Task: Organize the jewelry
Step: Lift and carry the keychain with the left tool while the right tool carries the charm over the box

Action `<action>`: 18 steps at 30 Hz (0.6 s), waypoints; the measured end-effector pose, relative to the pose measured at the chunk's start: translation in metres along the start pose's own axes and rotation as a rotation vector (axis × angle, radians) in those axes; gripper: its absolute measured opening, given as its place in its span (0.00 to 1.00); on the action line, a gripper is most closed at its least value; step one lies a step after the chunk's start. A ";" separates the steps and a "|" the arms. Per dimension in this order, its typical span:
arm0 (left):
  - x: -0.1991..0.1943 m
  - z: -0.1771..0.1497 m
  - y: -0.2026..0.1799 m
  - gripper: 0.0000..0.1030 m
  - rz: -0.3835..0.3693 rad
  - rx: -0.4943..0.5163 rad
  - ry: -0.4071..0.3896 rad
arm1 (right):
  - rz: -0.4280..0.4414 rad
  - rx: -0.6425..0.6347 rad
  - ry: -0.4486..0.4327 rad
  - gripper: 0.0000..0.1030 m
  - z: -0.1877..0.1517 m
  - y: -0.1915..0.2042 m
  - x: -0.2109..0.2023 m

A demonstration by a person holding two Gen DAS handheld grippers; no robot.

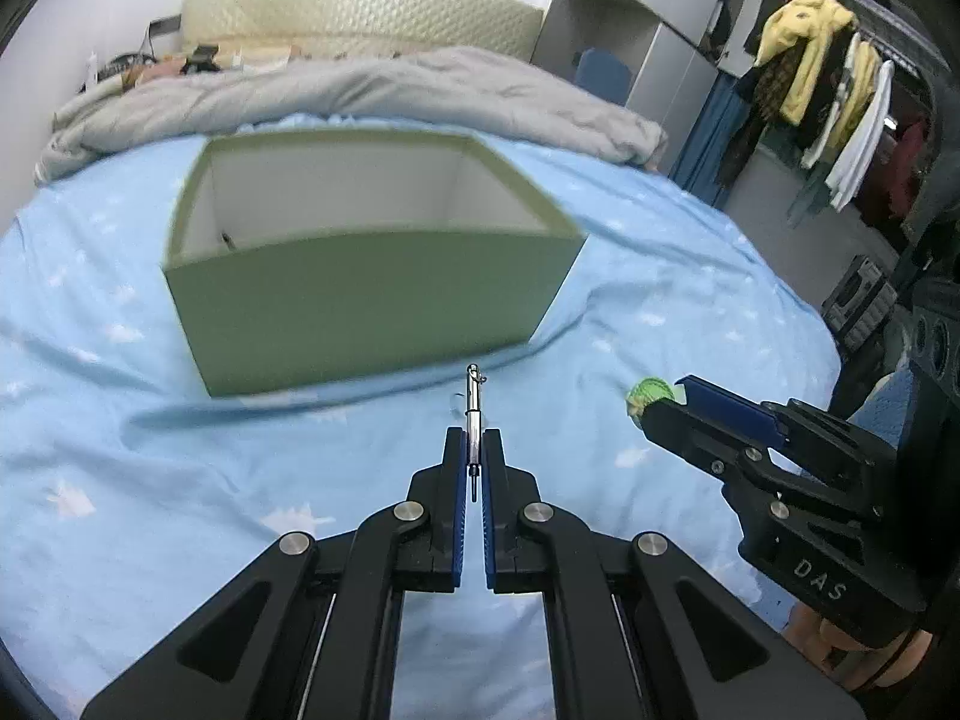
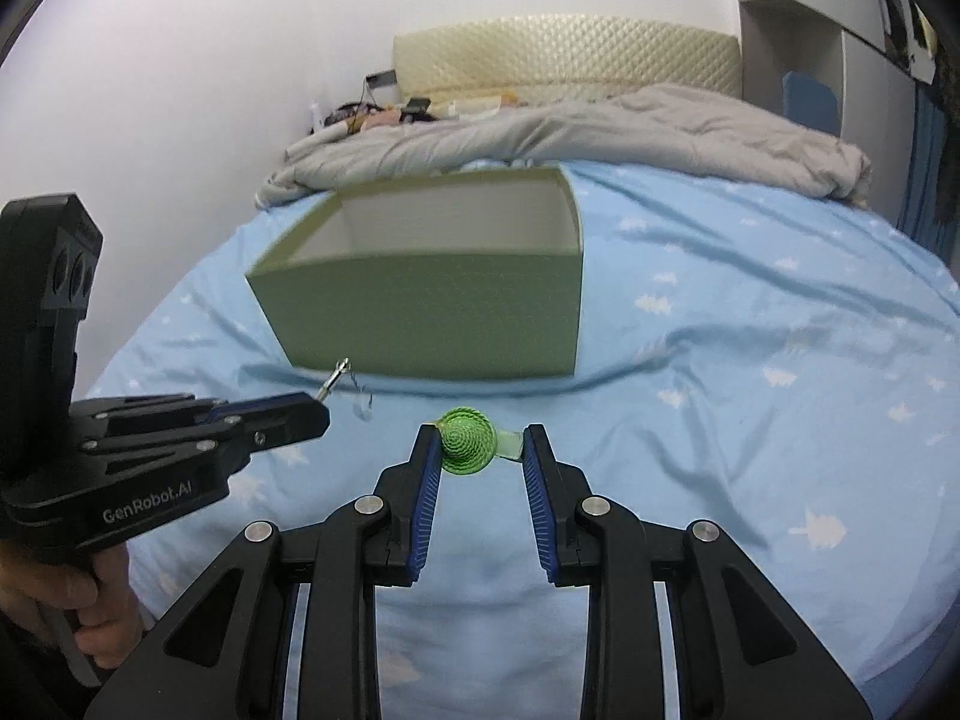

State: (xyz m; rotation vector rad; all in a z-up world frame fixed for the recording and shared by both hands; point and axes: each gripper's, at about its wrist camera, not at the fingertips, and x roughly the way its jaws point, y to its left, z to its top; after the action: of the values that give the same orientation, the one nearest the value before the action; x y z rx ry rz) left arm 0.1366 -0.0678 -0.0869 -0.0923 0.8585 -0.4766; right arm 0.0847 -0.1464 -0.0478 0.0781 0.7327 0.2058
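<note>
Above a light blue bedsheet (image 1: 108, 480), the left gripper (image 1: 474, 441) pinches a thin silver metal clasp piece (image 1: 473, 414) between nearly closed jaws. Beside it, the right gripper (image 2: 480, 441) clamps a green spiral-patterned ornament (image 2: 467, 441). An open green box (image 1: 372, 300) sits on the bed just beyond both grippers.

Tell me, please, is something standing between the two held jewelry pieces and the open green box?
Nothing visible does. The left gripper holds a silver clasp piece and the right gripper a green spiral piece, both before the green box. Only bare blue sheet lies between, and the box top is open.
</note>
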 end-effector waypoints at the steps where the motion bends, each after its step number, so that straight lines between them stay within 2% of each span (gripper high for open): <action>1: -0.007 0.004 -0.002 0.02 0.000 0.001 -0.008 | -0.002 0.005 -0.012 0.24 0.005 0.002 -0.006; 11: -0.055 0.051 0.003 0.02 0.022 -0.002 -0.089 | -0.008 0.021 -0.086 0.25 0.056 0.011 -0.025; 16: -0.049 0.083 0.015 0.02 0.049 -0.013 -0.105 | 0.006 0.011 -0.080 0.25 0.085 0.011 -0.005; 18: -0.040 0.097 0.029 0.02 0.044 -0.039 -0.082 | 0.000 0.001 -0.069 0.25 0.097 0.011 0.007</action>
State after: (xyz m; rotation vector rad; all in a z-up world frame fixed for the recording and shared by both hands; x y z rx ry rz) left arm 0.1975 -0.0356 -0.0030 -0.1277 0.7884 -0.4118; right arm 0.1527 -0.1339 0.0211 0.0860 0.6638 0.2016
